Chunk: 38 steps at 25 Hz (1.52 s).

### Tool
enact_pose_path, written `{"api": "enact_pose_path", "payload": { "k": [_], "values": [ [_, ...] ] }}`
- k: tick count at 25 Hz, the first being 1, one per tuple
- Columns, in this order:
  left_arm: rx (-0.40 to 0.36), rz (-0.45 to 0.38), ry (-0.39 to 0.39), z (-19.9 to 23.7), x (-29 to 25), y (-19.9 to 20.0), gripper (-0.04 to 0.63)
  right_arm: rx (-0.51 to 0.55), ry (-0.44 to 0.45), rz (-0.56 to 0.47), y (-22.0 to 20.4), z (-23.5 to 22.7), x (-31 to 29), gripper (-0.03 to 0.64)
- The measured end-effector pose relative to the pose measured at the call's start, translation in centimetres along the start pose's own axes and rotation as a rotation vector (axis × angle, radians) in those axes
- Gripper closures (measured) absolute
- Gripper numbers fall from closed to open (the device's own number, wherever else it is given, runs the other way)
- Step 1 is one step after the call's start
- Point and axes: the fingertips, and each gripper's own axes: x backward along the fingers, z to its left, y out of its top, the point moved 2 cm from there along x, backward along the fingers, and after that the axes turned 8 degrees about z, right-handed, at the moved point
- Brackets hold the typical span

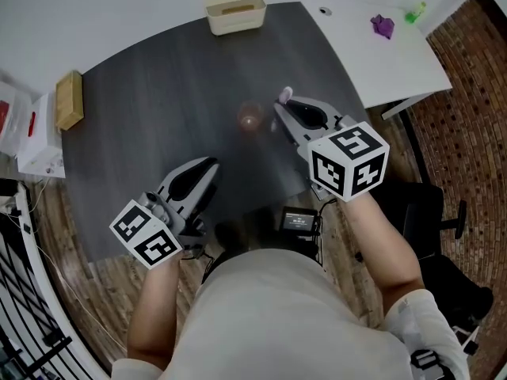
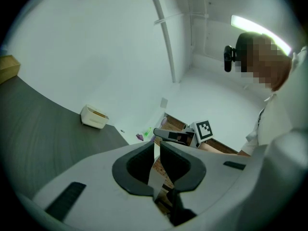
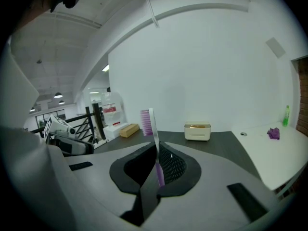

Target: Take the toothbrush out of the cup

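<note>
A clear, pink-tinted cup stands empty on the dark grey table. My right gripper hovers just right of it, shut on the toothbrush. In the right gripper view the toothbrush stands upright between the jaws of the right gripper, with purple bristles on top and a purple lower handle. My left gripper hangs over the table's near part, below and left of the cup. In the left gripper view the left gripper has its jaws together with nothing between them.
A cream box sits at the table's far edge and a wooden block at its left edge. A white table adjoins on the right with a purple object and a green bottle. A black chair stands near right.
</note>
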Motion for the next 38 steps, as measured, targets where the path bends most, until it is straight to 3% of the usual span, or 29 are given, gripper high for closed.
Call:
{"api": "enact_pose_path", "payload": {
  "k": [14, 38],
  "values": [
    [-0.012, -0.032, -0.013, -2.9, 3.2, -0.1, 0.555, -0.038, 0.009, -0.016, -1.6, 2.9, 4.4, 0.586],
    [0.011, -0.063, 0.048, -3.1, 7.0, -0.8, 0.555, -0.061, 0.034, -0.032, -2.8, 5.1, 6.6, 0.588]
  ]
}}
